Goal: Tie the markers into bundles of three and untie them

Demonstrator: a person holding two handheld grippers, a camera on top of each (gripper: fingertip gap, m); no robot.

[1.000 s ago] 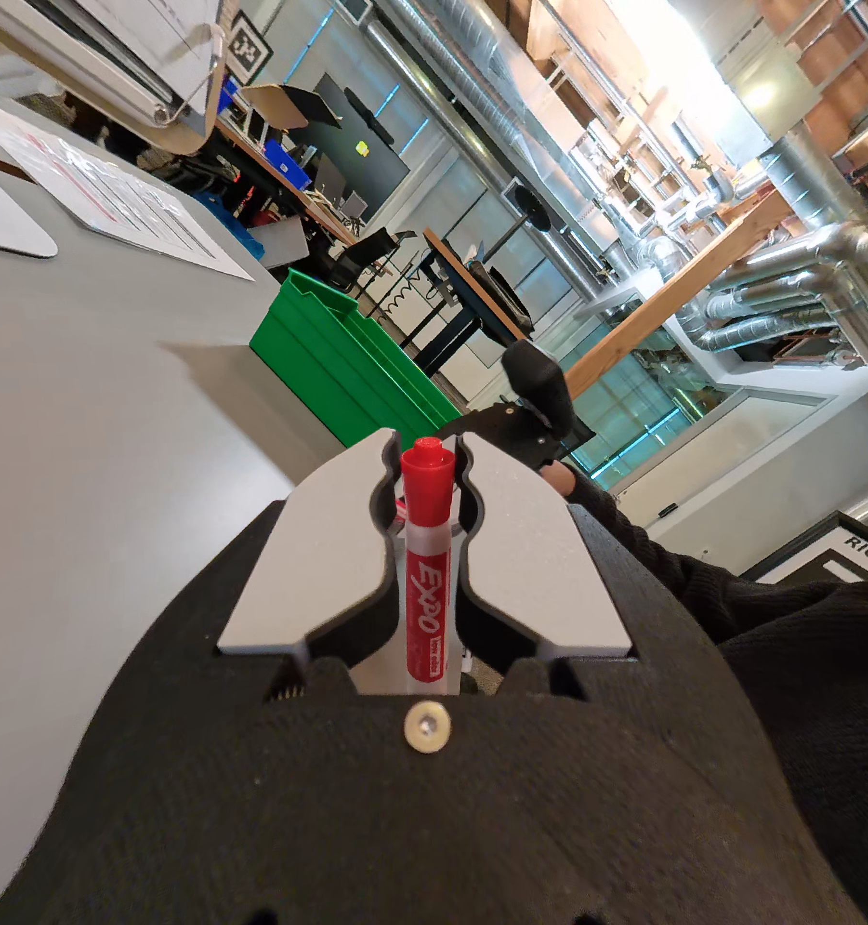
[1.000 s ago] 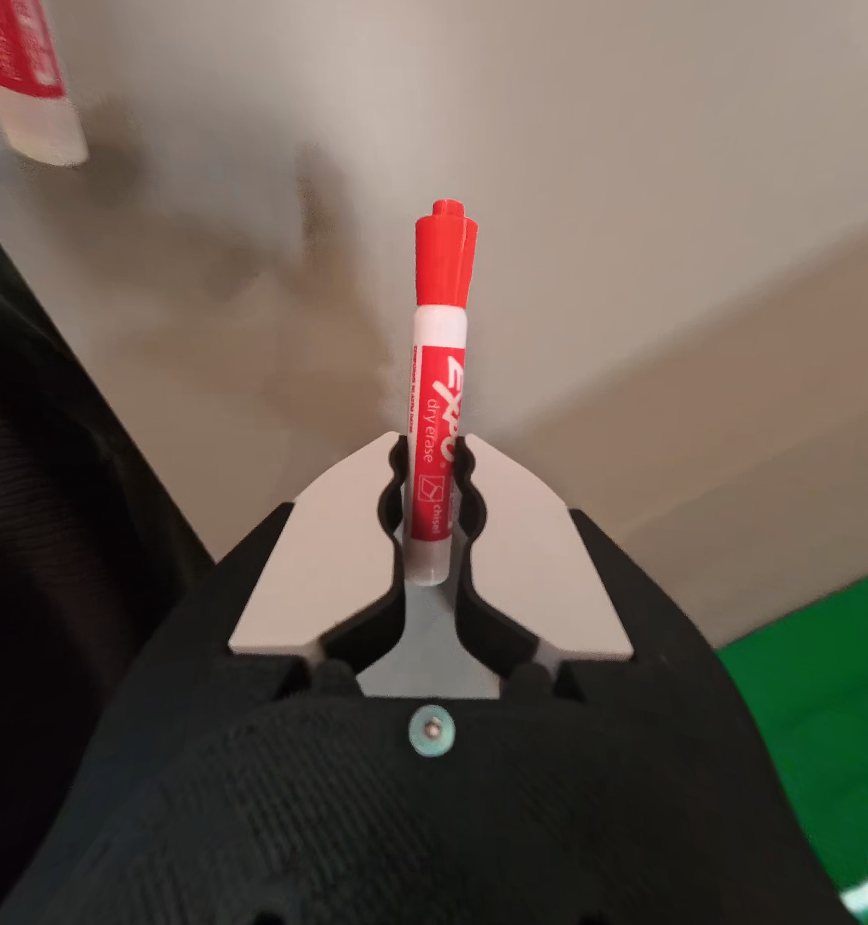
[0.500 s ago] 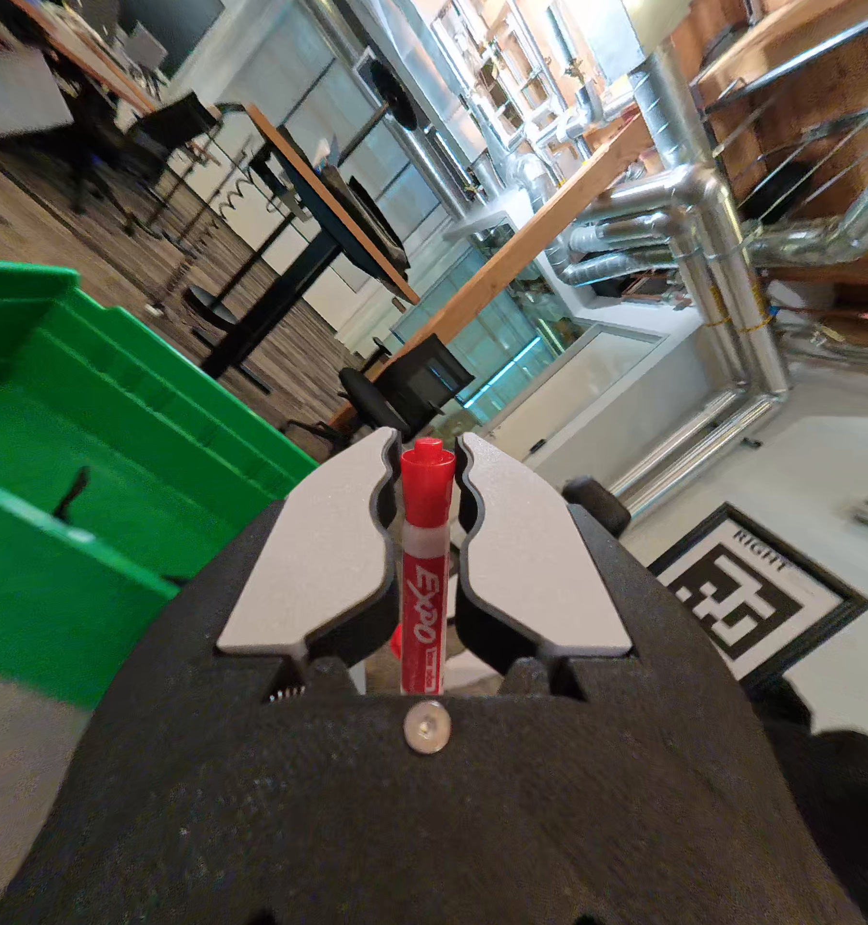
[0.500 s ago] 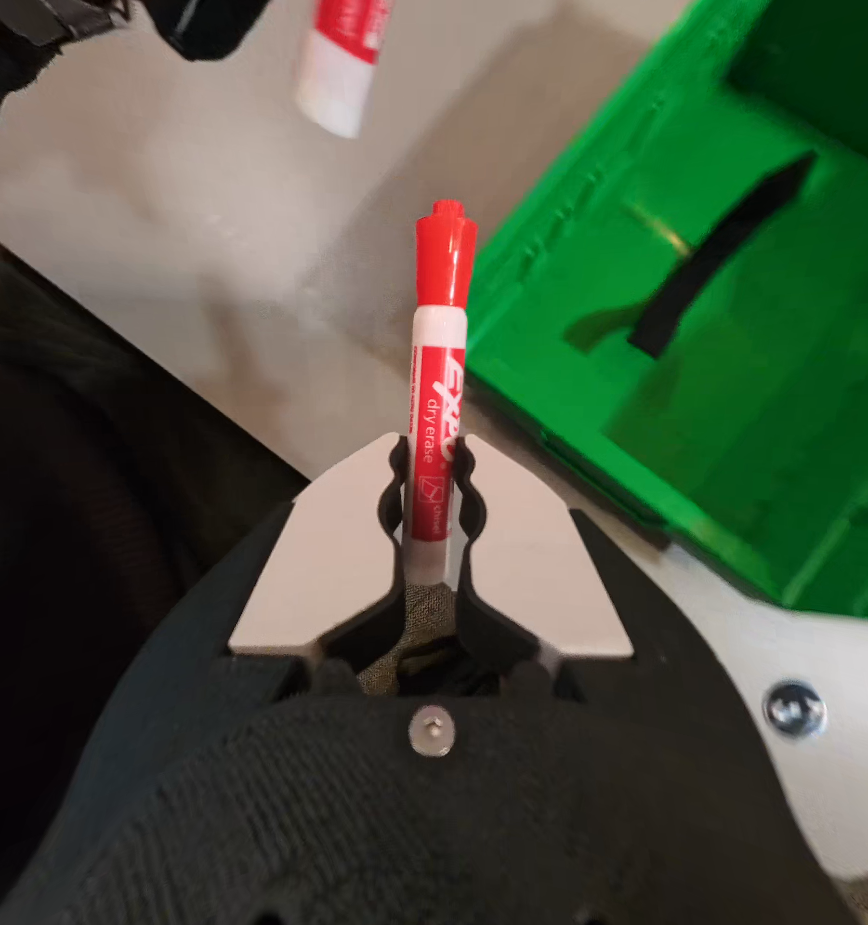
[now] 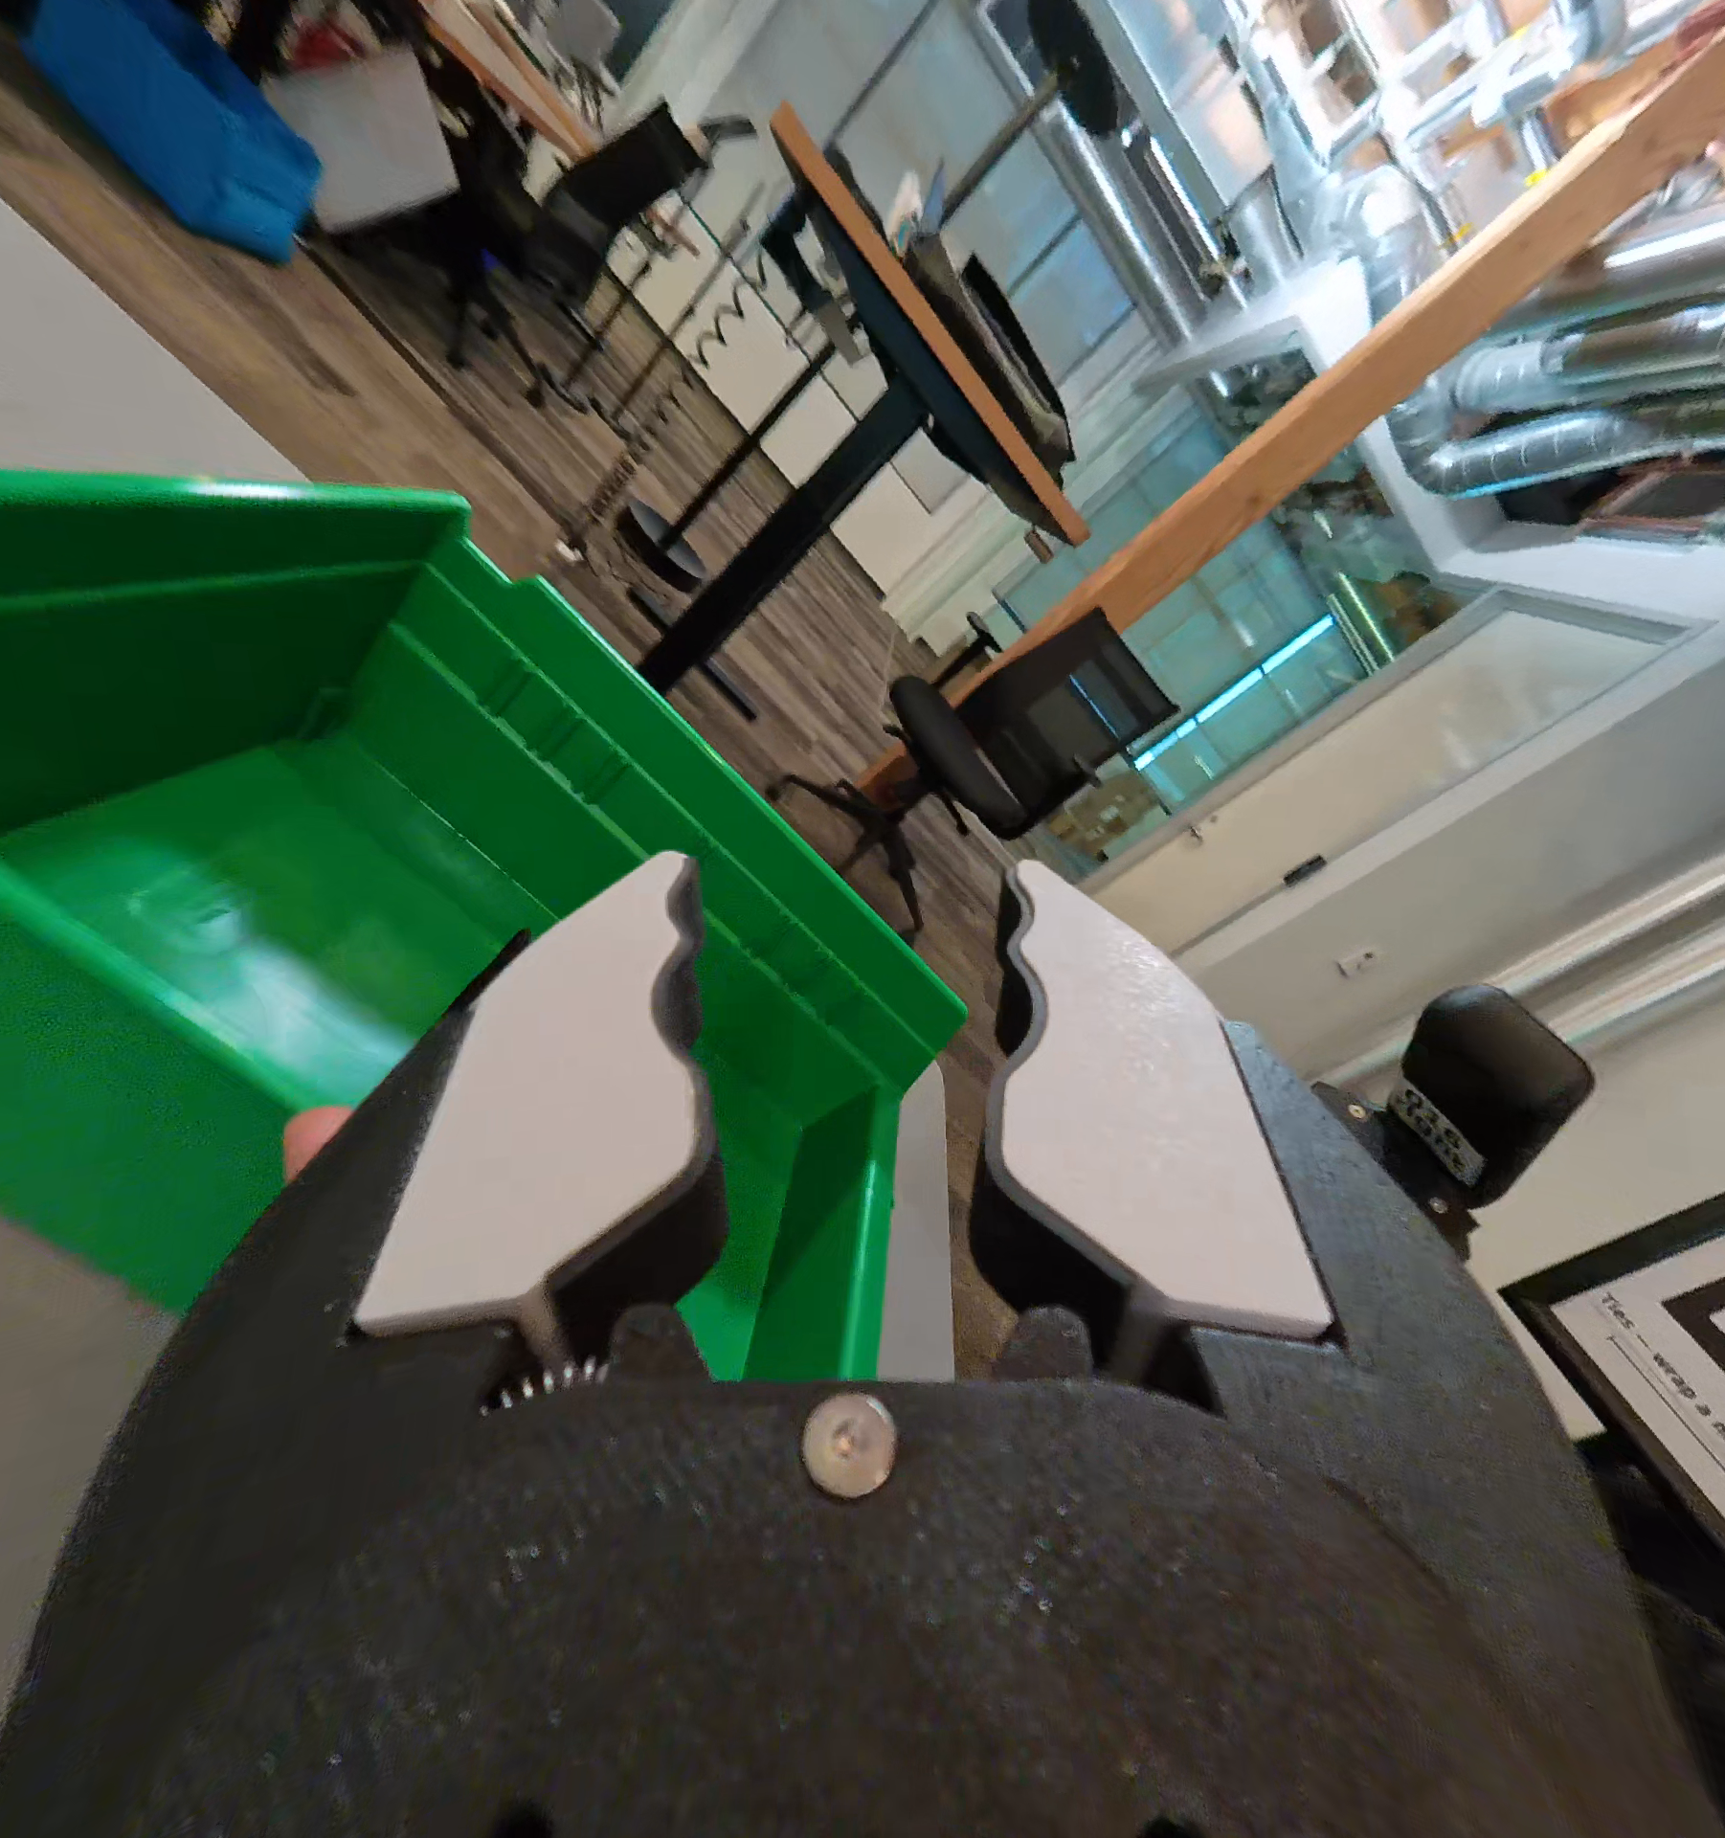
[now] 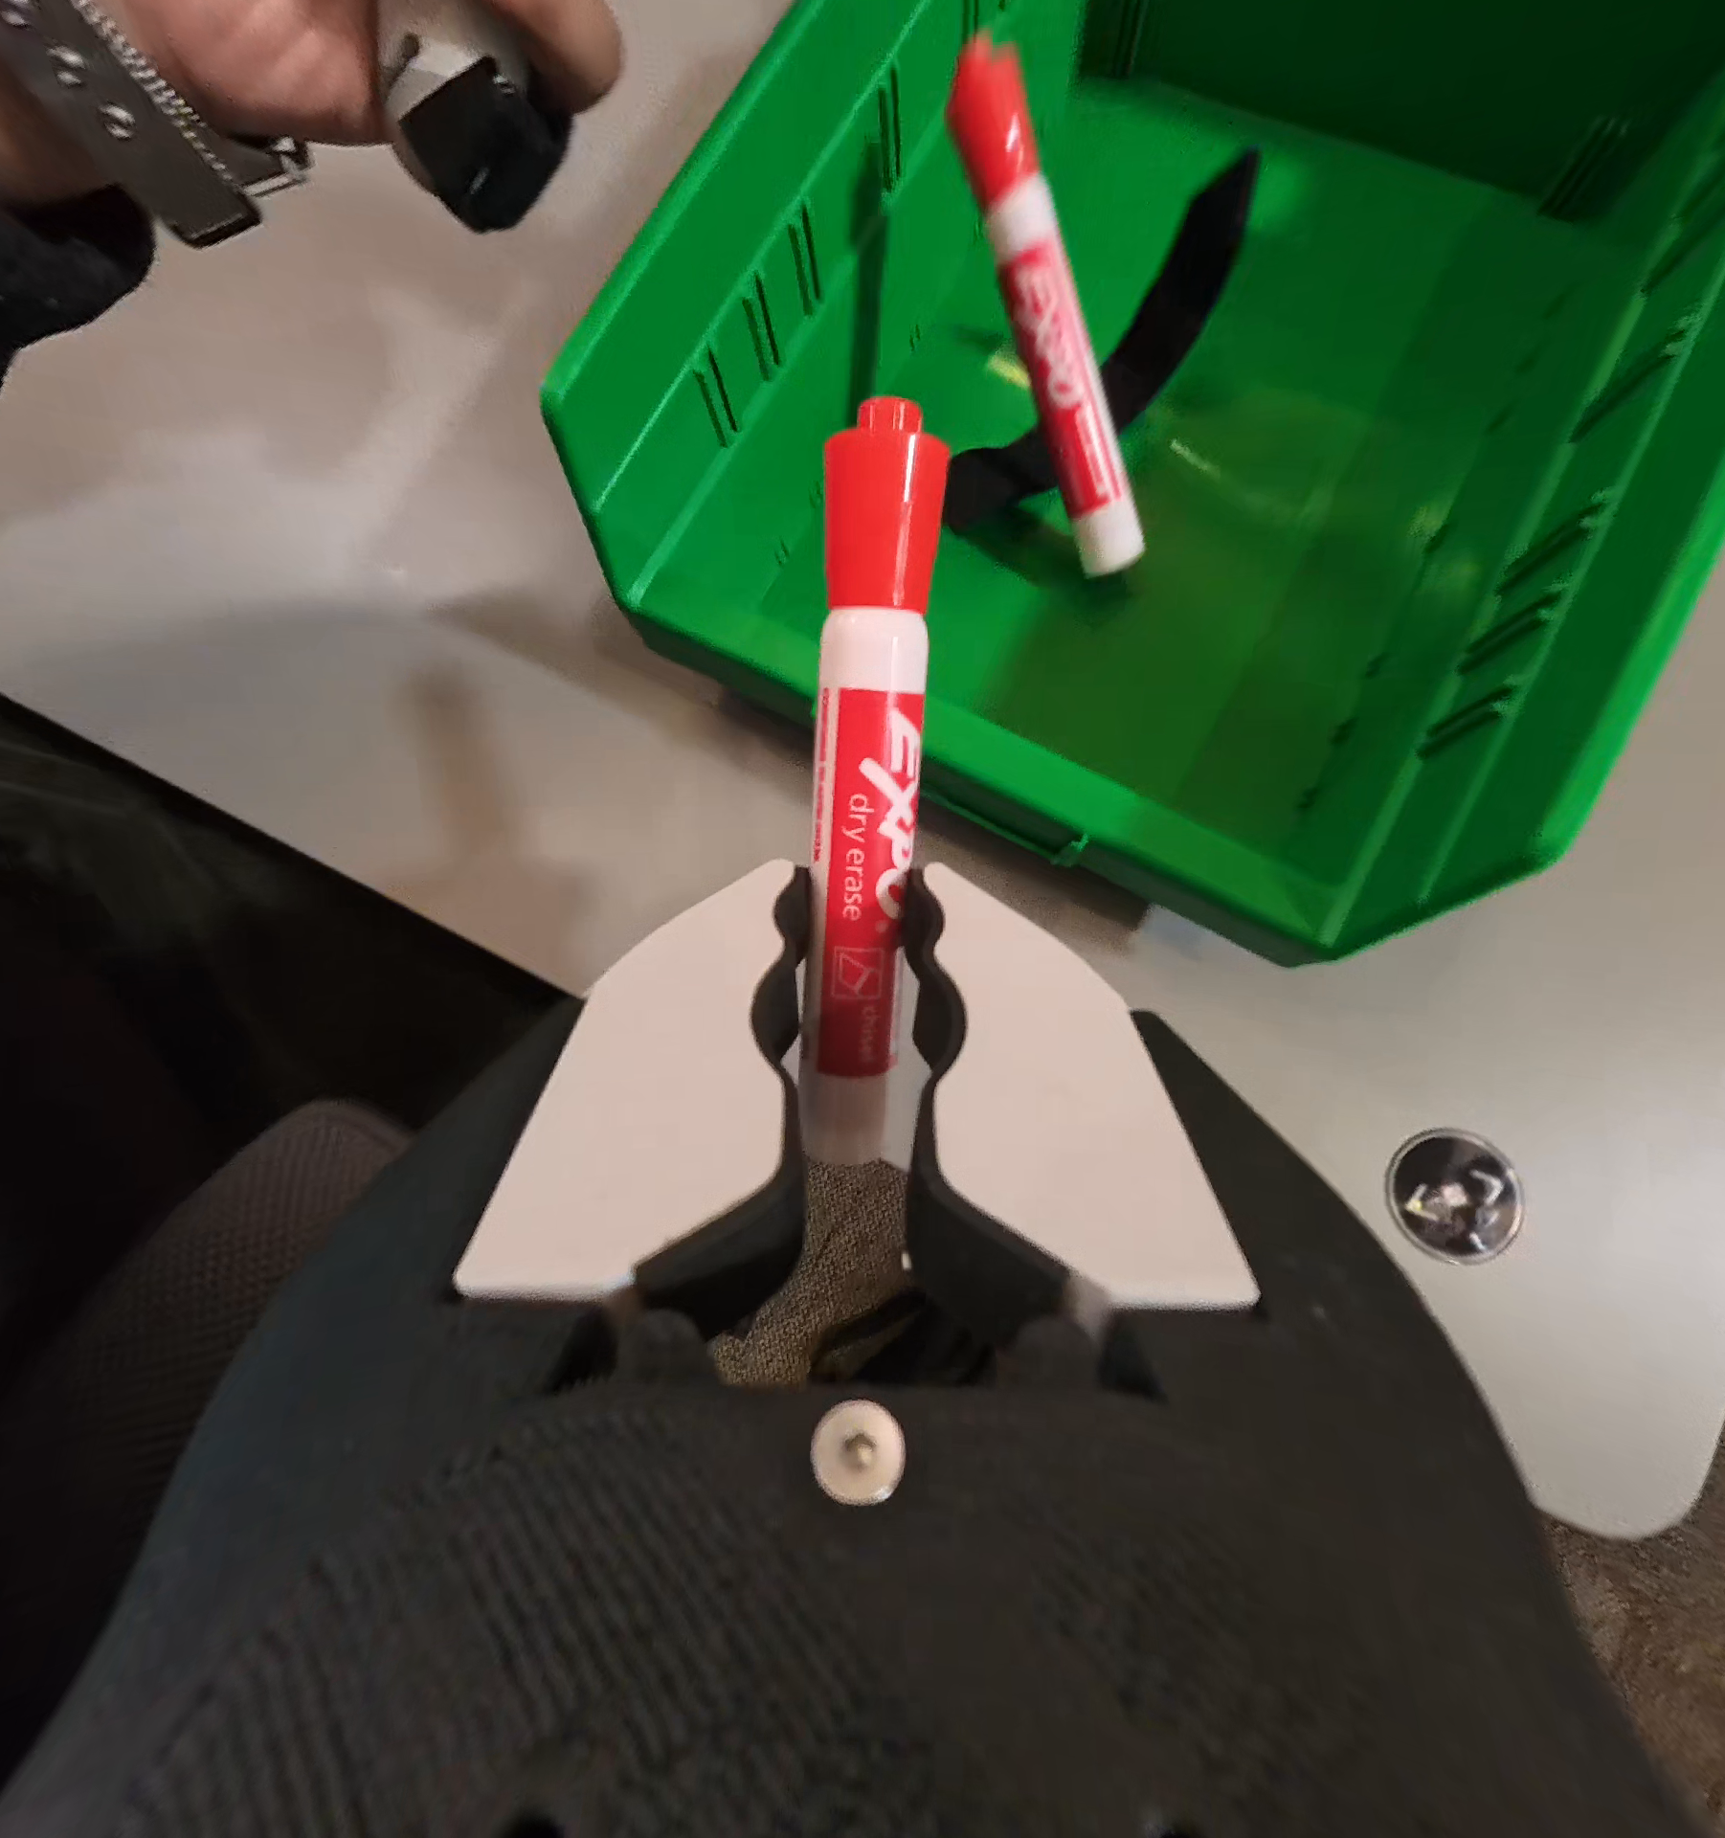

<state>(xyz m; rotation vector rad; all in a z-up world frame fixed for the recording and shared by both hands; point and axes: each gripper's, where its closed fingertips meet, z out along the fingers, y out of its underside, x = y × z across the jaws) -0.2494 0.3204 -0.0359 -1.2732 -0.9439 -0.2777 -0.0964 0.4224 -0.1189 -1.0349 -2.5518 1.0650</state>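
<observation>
My left gripper is open with nothing between its pads, over the near corner of the green bin. In the right wrist view a red marker, blurred, is over the inside of the green bin, apart from any gripper. My right gripper is shut on another red marker, its cap pointing forward, held above the table's edge just short of the bin. The left gripper's body and a hand show at the top left of that view.
A black strap-like piece lies in the bin. A screw head sits in the grey table near its rounded corner. Beyond the table are an office floor, desks and black chairs. A marker board with a black square pattern lies at right. My right fingertips sit around 20 cm from my left ones. The screw head sits 20 cm or so from the ends of my right fingers.
My left gripper opened and its red marker left the grasp, now over the bin's inside. Both grippers moved toward the bin. The right gripper's hold on its marker is unchanged.
</observation>
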